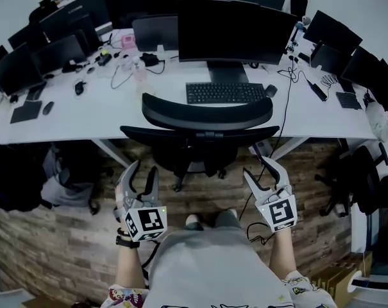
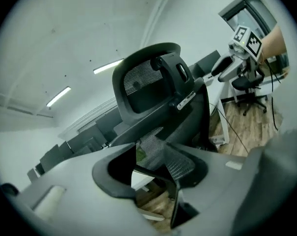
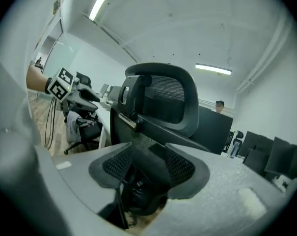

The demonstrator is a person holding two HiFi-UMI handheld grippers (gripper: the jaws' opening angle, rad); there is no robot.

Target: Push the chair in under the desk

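Chair [image 1: 206,111]: back at desk [image 1: 84,117] edge, seemingly nearly in.
Left gripper [image 1: 143,169]: jaws apart, empty, behind chair.
Right gripper [image 1: 259,167]: same, for even push.

Black mesh-backed chair [image 1: 200,135] with a curved headrest [image 1: 206,110] stands upright at twelve o'clock in the head view, backrest at the white counter's [image 1: 78,117] near edge, pushed in.

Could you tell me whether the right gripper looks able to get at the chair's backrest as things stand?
Probably yes: the right gripper hangs just short of the chair's backrest, jaws apart and empty, and its own view shows the backrest straight ahead with nothing in between.
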